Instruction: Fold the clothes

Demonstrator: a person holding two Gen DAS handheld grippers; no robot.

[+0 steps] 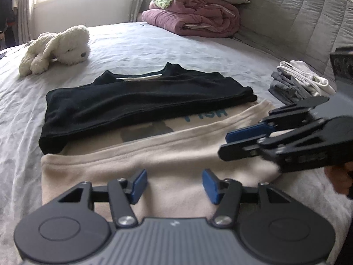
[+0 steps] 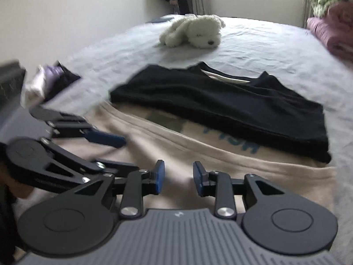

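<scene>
Two claws, left claw (image 1: pixel 173 185) and right claw (image 2: pixel 178 177), spread, empty, hovered over beige shirt's (image 1: pixel 154 161) near hem; shirt's long axis crosswise; black shirt (image 1: pixel 141 101) beyond.

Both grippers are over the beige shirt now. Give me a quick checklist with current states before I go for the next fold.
1. Left gripper empty, jaws apart: ok.
2. Right gripper empty, jaws apart, narrower gap: ok.
3. Beige shirt lies flat under both grippers, near hem free to grab: ok.
4. Black garment rests on the far part of the beige shirt, covering much of its print; folding the beige shirt would likely carry it along: not ok.
5. The two grippers sit close side by side, so they may collide: cannot tell.
6. Folded pile and plush toy lie clear of the shirts: ok.
</scene>
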